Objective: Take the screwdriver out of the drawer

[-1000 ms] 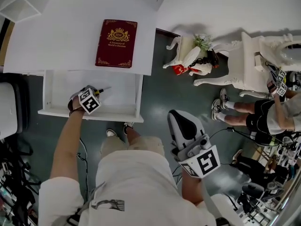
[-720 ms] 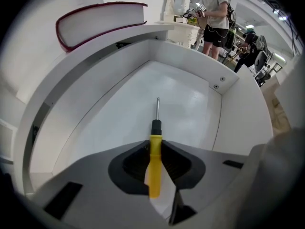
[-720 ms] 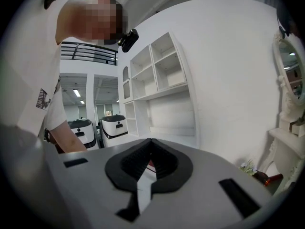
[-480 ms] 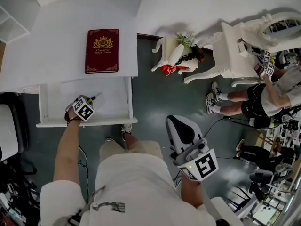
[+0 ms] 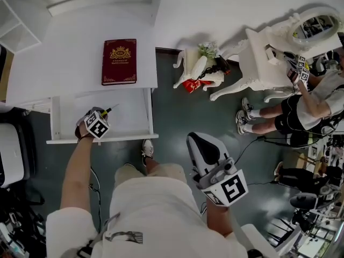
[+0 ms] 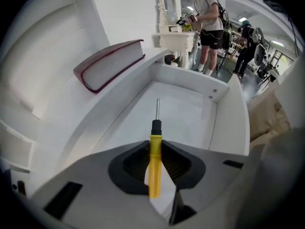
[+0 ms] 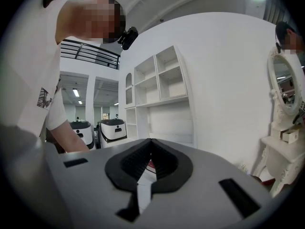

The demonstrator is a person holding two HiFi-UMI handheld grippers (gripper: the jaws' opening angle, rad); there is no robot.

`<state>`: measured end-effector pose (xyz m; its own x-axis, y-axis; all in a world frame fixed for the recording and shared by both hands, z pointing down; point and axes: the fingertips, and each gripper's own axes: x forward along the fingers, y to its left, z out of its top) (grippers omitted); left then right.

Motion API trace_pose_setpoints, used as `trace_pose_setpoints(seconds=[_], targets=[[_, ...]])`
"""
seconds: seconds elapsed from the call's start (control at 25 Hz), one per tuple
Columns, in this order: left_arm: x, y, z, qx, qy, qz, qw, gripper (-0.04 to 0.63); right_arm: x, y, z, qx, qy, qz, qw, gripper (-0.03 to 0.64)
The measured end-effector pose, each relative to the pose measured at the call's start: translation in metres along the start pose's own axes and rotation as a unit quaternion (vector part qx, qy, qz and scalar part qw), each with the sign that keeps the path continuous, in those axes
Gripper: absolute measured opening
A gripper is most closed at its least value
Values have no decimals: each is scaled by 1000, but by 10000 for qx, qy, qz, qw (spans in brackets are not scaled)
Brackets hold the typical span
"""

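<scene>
My left gripper is shut on the yellow handle of the screwdriver. Its black collar and thin metal shaft point forward over the white floor of the open drawer. In the head view the left gripper hangs over the drawer, with the screwdriver tip sticking out past it. My right gripper is held above the dark floor to the right of the drawer, near my body. In the right gripper view its jaws meet, with nothing between them.
A dark red book lies on the white cabinet top behind the drawer. A white ornate dressing table with an oval mirror stands at the right, with a person beside it. Cables and equipment crowd the floor at lower right.
My left gripper has risen with the screwdriver, which now hangs above the drawer floor. The right gripper has shifted slightly. The head view has swung, so the drawer and book sit further left.
</scene>
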<state>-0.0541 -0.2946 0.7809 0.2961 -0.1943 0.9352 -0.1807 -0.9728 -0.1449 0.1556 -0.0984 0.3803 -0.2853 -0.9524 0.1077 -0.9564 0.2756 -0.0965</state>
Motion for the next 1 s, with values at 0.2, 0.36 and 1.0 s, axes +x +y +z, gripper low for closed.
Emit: trace_pose_setpoints(seconds=[0.2,0.36,1.0], targets=[[-33,6,1,-146,-259,370,9989,80,-8,15,10,-112,-130,202,9996,9],[-60,8,12,-468,-663,584,9950,80,-12,28,14,-200,-178,383,9989,9],[-195,9,10,-1506,-1893,1562,9576,80,5,62,39,-537,-611,1182,9897,9]])
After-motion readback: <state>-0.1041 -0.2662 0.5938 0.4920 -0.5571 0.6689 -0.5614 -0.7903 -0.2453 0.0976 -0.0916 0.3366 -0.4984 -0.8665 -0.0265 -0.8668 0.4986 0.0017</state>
